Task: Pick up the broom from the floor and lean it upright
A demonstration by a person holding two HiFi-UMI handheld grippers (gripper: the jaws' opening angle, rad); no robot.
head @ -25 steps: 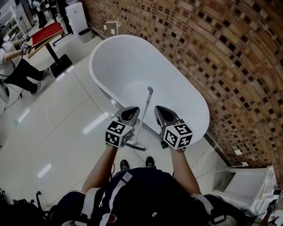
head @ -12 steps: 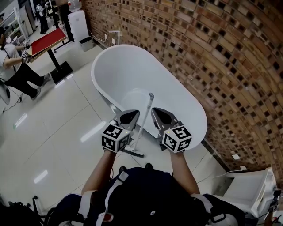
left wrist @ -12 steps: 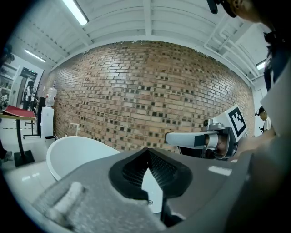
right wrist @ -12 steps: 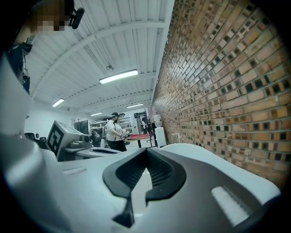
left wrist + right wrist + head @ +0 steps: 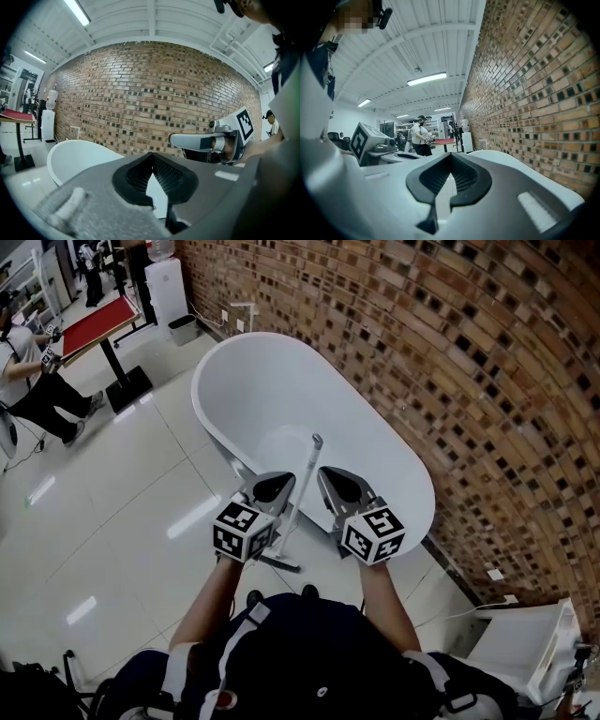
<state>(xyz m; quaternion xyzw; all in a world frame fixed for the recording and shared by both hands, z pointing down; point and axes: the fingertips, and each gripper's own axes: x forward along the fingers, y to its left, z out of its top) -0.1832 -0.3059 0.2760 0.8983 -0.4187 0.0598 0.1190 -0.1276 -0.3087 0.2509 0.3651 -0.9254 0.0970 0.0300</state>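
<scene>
The broom point(image 5: 308, 470) stands upright with its thin grey handle leaning on the near rim of the white bathtub point(image 5: 211, 367) and its head point(image 5: 281, 562) on the floor. My left gripper point(image 5: 275, 486) hangs just left of the handle, shut and holding nothing. Just right of the handle is my right gripper point(image 5: 337, 486), also shut and holding nothing. In the left gripper view the jaws point(image 5: 152, 155) meet with nothing between them, and the right gripper point(image 5: 197, 140) shows beside them. The right gripper view shows its jaws point(image 5: 450, 159) shut the same way. Neither gripper view shows the broom.
A brick wall point(image 5: 450, 352) curves behind the tub. On the tiled floor at far left stand a red-topped table point(image 5: 94, 320) and a person point(image 5: 28, 381). A white cabinet point(image 5: 164, 282) and a bin point(image 5: 183, 331) sit beyond the tub. A white appliance point(image 5: 525, 643) is at lower right.
Both grippers have risen slightly beside the handle and the view has shifted a little. The broom still leans on the tub.
</scene>
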